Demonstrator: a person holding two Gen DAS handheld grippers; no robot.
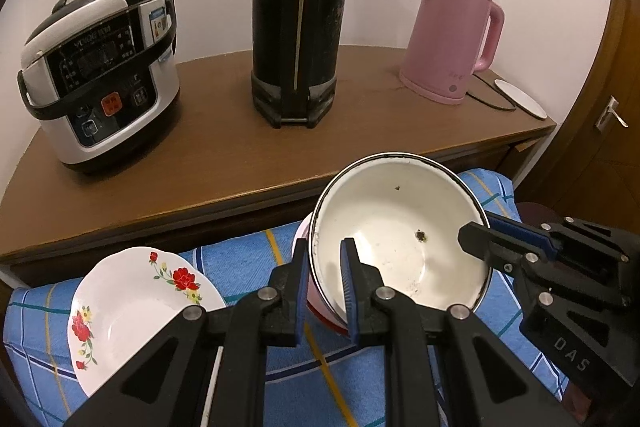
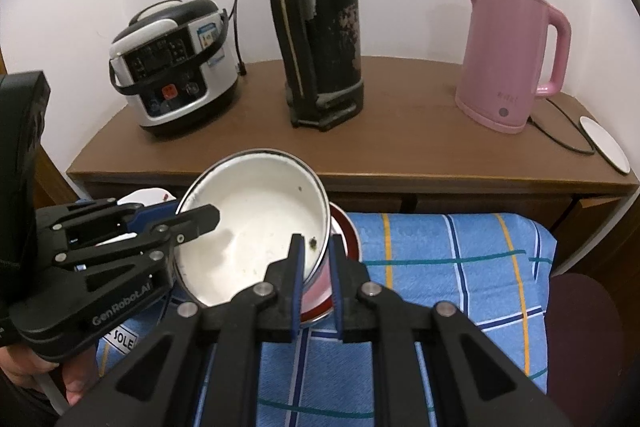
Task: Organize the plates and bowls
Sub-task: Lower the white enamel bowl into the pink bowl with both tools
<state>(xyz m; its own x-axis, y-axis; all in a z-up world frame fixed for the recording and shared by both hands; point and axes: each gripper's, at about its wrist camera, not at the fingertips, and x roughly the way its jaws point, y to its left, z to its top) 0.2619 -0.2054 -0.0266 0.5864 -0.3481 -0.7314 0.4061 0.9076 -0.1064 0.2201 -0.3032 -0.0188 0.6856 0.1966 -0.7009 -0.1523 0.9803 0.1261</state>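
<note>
Both grippers clamped on the same white enamel bowl (image 1: pixel 400 235), one per side. Left gripper (image 1: pixel 325 291) pinched down on the near-left rim, one blue pad outside against the pink wall, the other inside the bowl. Right gripper (image 2: pixel 316 279) doing the same on the opposite rim, jaws nearly together with just the thin wall between them. Bowl tilted, open side facing the cameras, a couple of dark chips in the enamel, sitting right over a red-rimmed dish (image 2: pixel 346 227) on the blue checked cloth (image 2: pixel 460 267). Flowered white plate (image 1: pixel 132 307) lying on the cloth just left of the bowl, apart from it. Behind all that, a brown wooden cabinet (image 1: pixel 224 163) against a plain pale wall, holding a rice cooker (image 1: pixel 100 75) on the left, a tall worn black thermos (image 1: pixel 300 19) in the middle, a pink electric kettle (image 1: pixel 452 39) on the right, plus a small white saucer (image 1: pixel 520 97) near the edge. Wooden door with a metal handle (image 1: pixel 610 113) off to the right.
</note>
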